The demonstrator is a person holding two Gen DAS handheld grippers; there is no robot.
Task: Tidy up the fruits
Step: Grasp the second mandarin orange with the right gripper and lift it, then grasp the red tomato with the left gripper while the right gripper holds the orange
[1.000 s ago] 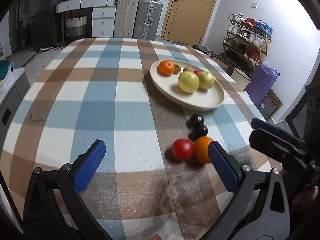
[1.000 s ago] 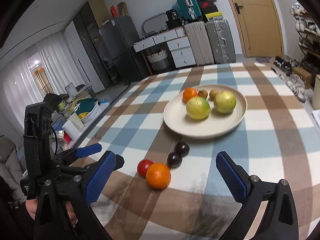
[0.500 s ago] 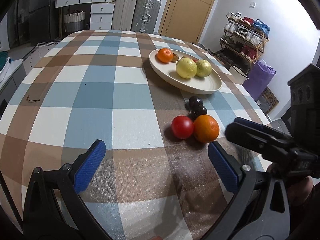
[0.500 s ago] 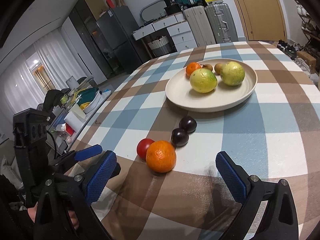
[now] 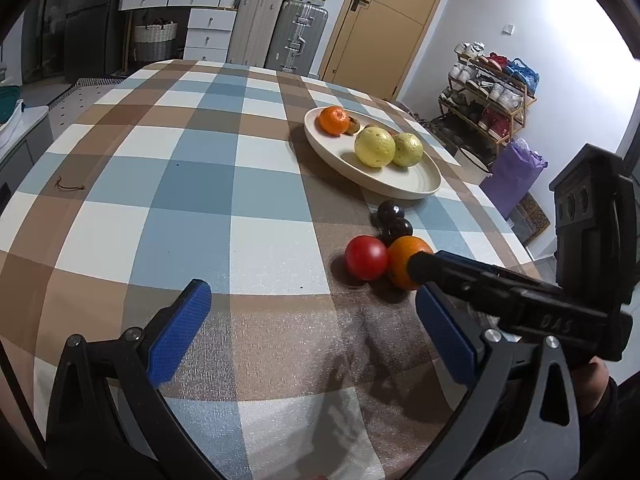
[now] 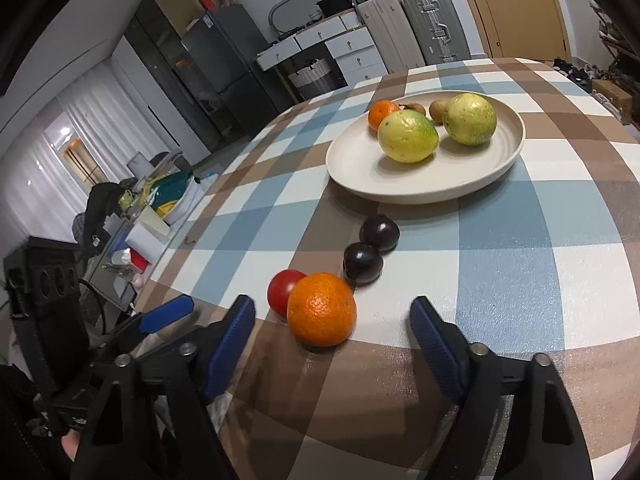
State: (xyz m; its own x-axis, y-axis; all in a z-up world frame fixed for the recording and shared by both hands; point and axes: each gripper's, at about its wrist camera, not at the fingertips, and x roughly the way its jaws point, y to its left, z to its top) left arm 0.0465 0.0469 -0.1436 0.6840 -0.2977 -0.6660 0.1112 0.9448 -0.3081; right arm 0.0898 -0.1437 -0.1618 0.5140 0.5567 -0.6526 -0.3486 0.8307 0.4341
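A loose orange [image 6: 322, 314] lies on the checked tablecloth, touching a red tomato [image 6: 282, 290], with two dark plums [image 6: 363, 262] just behind them. My right gripper [image 6: 332, 308] straddles the orange. Its jaws are closing, and a gap shows between each blue pad and the fruit. In the left wrist view one of its black fingers [image 5: 480, 280] crosses in front of the orange [image 5: 404, 260]. My left gripper [image 5: 310, 296] is open over bare cloth, left of the tomato [image 5: 366, 263]. The cream plate [image 5: 400, 192] holds a small orange [image 5: 333, 120], two yellow-green fruits [image 5: 374, 147] and brown kiwis.
The table's near edge is right under both grippers. A shoe rack [image 5: 492, 92] and a purple bag [image 5: 516, 172] stand on the floor past the right edge. Suitcases [image 5: 296, 36] and drawers line the far wall. A cluttered counter [image 6: 160, 200] lies left of the table.
My right gripper has come down and forward around the orange, and its jaws have narrowed. The left gripper has sunk slightly. The fruits have not moved.
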